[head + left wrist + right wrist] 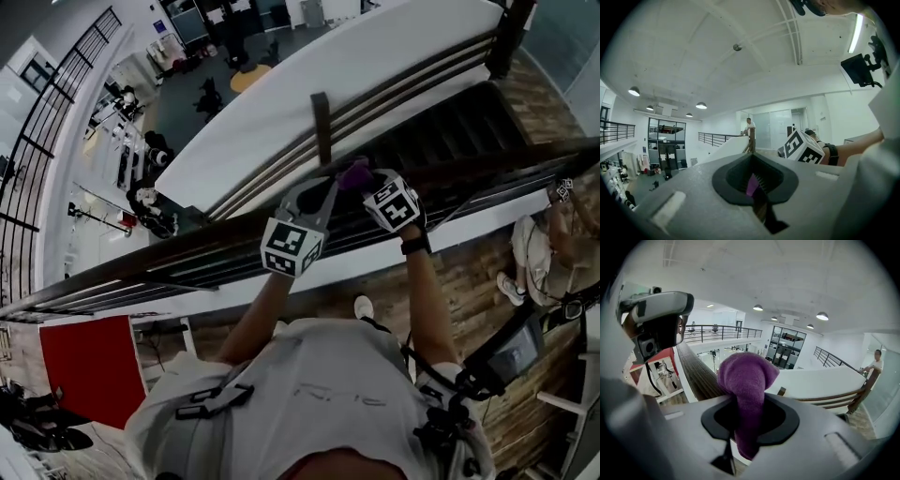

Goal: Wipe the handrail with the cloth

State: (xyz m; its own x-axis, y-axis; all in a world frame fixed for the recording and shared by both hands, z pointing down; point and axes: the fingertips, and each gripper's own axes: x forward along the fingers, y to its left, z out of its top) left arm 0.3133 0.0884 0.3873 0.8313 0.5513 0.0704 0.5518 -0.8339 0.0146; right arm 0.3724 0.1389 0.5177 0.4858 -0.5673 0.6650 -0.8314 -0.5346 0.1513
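Cloth (746, 380): purple, fuzzy, with a towel-like nap and no print or edging visible. It is bunched into a rounded knob above the jaws, pinched to a narrow neck where they cross it, and a short tail hangs below. Right gripper (744, 420): jaws clenched on that neck, seen plainly in the right gripper view, so the cloth fills the gap between them. Left gripper (757, 187): jaws drawn in to a thin slit with a sliver of the same purple caught in it, so it reads as nipped on an edge of the cloth, though only that strip shows. Head view: the two grippers meet nose to nose over the handrail (141, 274), left one on the near-left and right one on the right, marker cubes facing up. The cloth shows as a small purple lump between their tips, right at the rail's top edge. Whether it presses on the wood or sits just above it cannot be told. The handrail is dark, ribbed wood running from the near left away to the far right; in the right gripper view it stretches off to the left behind the cloth. Far side, beyond the rail: a staircase (281, 112) with a white flank and wooden rails. A person (875, 363) stands at its head on the far right.
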